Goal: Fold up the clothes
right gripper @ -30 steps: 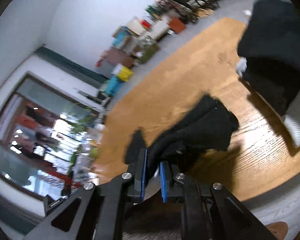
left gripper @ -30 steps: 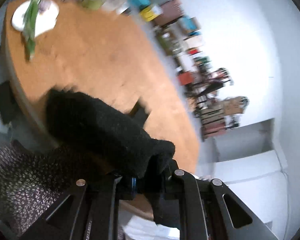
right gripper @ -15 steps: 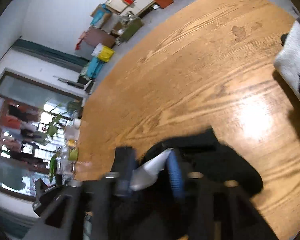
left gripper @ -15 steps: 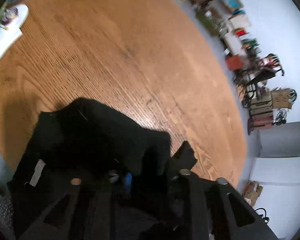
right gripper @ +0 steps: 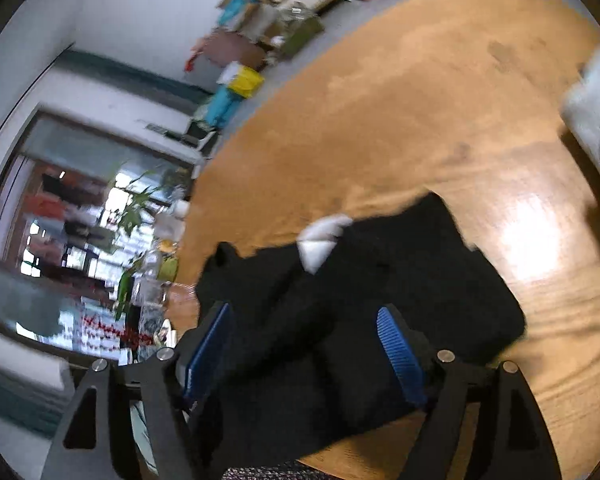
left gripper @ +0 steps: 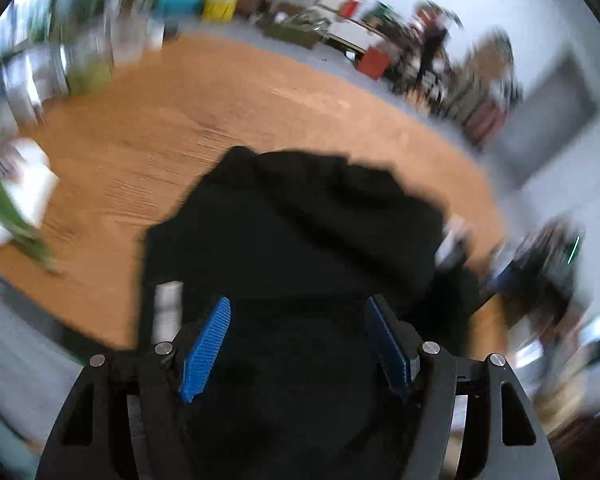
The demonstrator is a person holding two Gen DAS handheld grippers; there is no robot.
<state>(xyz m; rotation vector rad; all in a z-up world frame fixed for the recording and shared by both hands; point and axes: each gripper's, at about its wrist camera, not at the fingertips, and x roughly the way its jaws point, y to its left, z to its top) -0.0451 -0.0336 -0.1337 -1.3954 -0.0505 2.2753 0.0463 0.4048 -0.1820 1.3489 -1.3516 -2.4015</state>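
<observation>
Both sets of jaws stand spread wide with nothing pinched: the left gripper (left gripper: 298, 344) and the right gripper (right gripper: 303, 354) each have their blue pads apart over the black garment (left gripper: 300, 232), which lies bunched on the round wooden table (left gripper: 148, 128) in the lower centre of both views, reaching its near edge. A white label (right gripper: 319, 240) shows near the middle of the right view, on the cloth's far edge.

Both views are motion-blurred, so whether the cloth is folded or merely heaped cannot be told. To fold it well, I judge each gripper should take a single clean edge or corner, not a thick wad, and keep the cloth flat.

Around it, a white object with a green plant (left gripper: 8, 208) sits at the left view's left edge, and a white-and-dark item (right gripper: 595, 104) at the right view's right edge. Neither crowds the garment.
</observation>
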